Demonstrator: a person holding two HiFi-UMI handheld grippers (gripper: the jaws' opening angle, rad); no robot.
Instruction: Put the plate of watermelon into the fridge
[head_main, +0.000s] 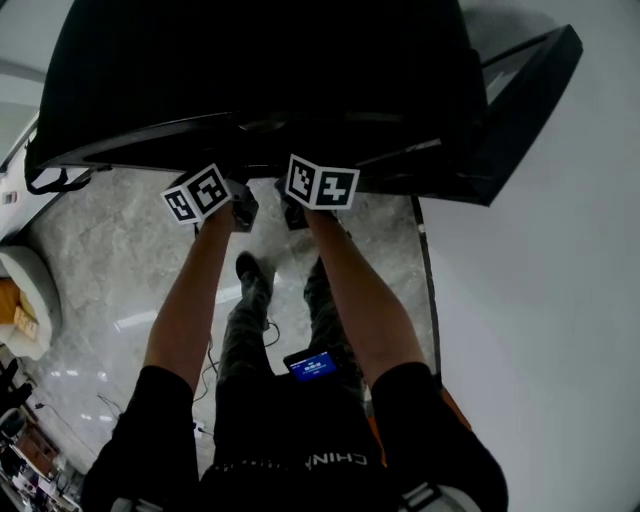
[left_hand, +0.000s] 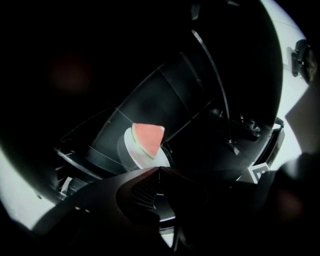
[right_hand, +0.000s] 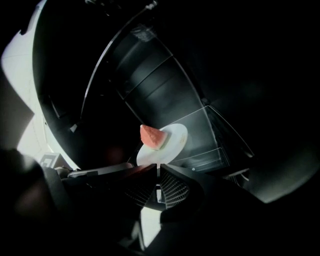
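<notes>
Left claw (left_hand: 159, 169) and right claw (right_hand: 158, 167), side by side, each pinch the plate (left_hand: 125, 148) by its near rim. The plate, with the watermelon (left_hand: 147, 139), lies straight ahead inside the fridge (head_main: 250, 70).

Both arms stretch forward together, left hand-held gripper (left_hand: 159, 169) and right hand-held gripper (right_hand: 157, 168) closed.

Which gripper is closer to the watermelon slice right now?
Left. Both hold the plate; the watermelon slice sits toward the left gripper, farther from the right gripper.
</notes>
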